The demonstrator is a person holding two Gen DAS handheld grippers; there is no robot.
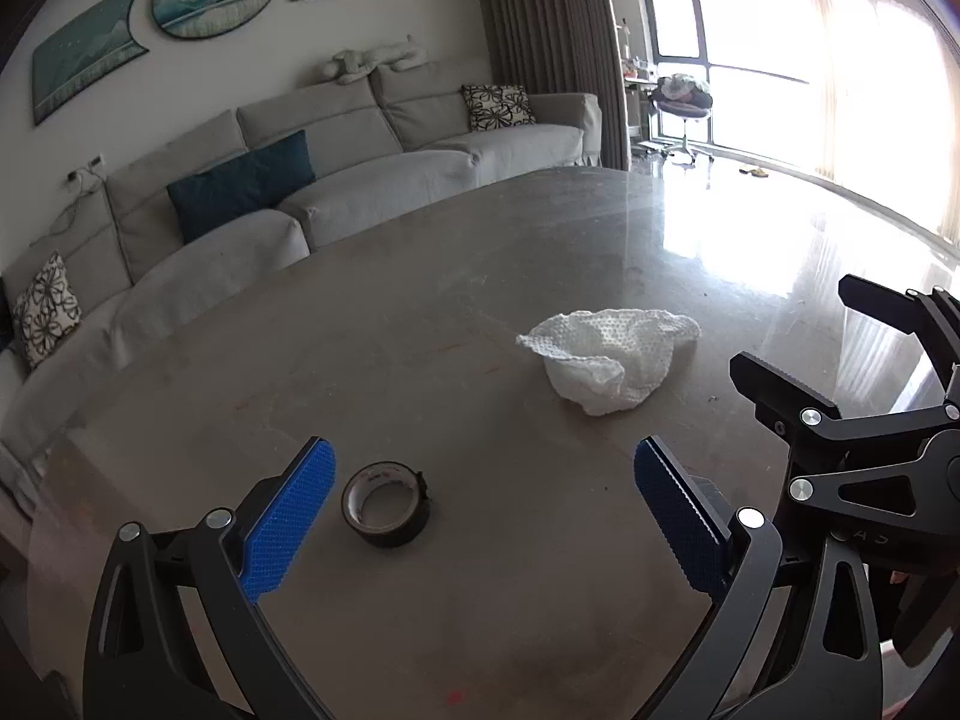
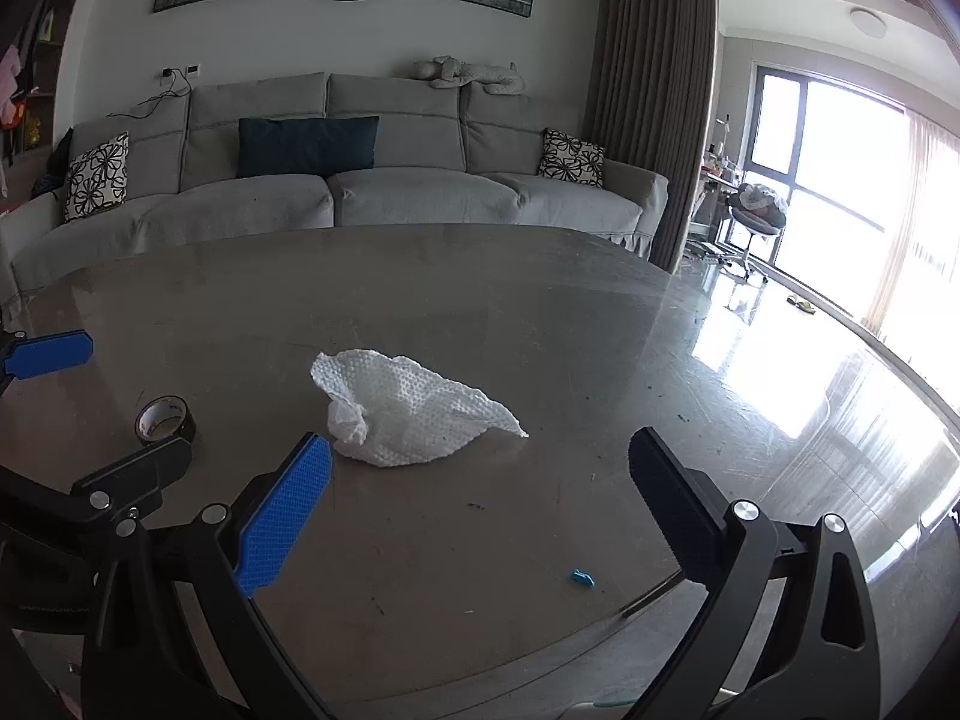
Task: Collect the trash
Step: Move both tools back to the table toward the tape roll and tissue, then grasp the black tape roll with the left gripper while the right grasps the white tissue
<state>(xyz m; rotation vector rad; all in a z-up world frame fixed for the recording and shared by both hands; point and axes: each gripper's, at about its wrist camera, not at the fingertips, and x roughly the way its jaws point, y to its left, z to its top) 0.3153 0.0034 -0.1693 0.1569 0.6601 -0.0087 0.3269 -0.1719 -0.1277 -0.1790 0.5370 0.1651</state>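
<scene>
A crumpled white paper towel (image 1: 609, 357) lies on the grey table (image 1: 420, 312); it also shows in the right wrist view (image 2: 402, 411), just ahead of my right gripper (image 2: 480, 480). A black tape roll (image 1: 386, 504) lies between the fingers of my left gripper (image 1: 483, 480), near the left pad; it also shows in the right wrist view (image 2: 163, 420). A small blue scrap (image 2: 582, 578) lies near the table's front edge. Both grippers are open and empty above the table. The right gripper (image 1: 840, 360) appears at the left view's right side, the left gripper (image 2: 90, 414) at the right view's left.
A grey sofa (image 2: 336, 198) with cushions stands behind the table. A curtain (image 2: 654, 108) and bright windows (image 2: 852, 180) are at the right, with a chair (image 2: 756, 210) on the glossy floor.
</scene>
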